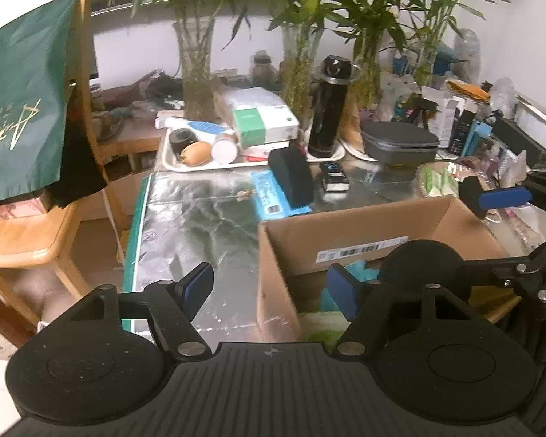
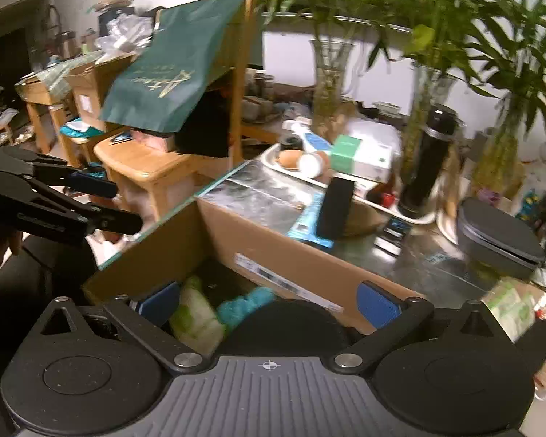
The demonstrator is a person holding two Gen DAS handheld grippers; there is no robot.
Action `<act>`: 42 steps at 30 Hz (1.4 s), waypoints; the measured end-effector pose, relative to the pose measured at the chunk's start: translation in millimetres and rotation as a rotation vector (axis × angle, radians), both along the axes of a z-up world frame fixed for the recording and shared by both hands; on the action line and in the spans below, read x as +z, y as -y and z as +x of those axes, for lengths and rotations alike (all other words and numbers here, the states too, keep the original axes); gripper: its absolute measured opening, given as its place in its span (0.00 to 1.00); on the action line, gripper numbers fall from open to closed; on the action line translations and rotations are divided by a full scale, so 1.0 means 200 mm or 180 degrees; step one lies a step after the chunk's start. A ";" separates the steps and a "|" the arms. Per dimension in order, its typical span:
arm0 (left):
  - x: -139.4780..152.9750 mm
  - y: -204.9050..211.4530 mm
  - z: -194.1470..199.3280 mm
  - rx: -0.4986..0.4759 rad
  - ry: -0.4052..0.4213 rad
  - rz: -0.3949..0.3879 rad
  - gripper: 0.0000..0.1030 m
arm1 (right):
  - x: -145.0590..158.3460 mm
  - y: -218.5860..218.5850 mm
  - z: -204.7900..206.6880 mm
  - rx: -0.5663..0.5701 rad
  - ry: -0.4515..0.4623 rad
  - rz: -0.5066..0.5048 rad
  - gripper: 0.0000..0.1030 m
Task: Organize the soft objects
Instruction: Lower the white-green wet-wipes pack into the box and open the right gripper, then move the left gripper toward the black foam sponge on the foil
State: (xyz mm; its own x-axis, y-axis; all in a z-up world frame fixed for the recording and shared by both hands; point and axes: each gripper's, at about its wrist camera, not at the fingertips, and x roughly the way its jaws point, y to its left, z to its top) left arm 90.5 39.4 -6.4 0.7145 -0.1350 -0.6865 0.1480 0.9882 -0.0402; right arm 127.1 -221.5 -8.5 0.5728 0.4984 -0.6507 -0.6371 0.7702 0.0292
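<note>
At the near edge of the table (image 1: 200, 211), left wrist view: your left gripper (image 1: 271, 289) is spread wide and empty, straddling the left wall of the cardboard box (image 1: 276, 291). Drop straight down and a finger could catch that wall and shove the box. Your right gripper (image 1: 491, 198) hangs past the box's far right corner, whether gapped or closed I cannot tell here.

Over the box, right wrist view: your right gripper (image 2: 269, 304) is spread, empty. Teal plush (image 2: 245, 304) and green-white soft pack (image 2: 196, 315) lie inside. The black bottle (image 2: 427, 164) stands beyond the box; a wide swing risks tipping it.
</note>
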 end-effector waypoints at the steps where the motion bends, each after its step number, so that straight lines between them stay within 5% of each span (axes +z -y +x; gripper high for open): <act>1: 0.00 0.01 0.01 -0.0021 0.0009 0.0000 0.67 | 0.00 0.02 0.01 -0.0028 -0.0010 0.0004 1.00; 18: -0.03 0.09 0.17 -0.0096 -0.0088 -0.0063 0.73 | -0.10 0.32 0.12 -0.0609 -0.0041 0.0042 1.00; 42: -0.09 0.05 0.46 -0.0052 -0.0185 -0.0115 0.73 | -0.20 0.44 0.37 -0.1011 -0.0044 0.0227 1.00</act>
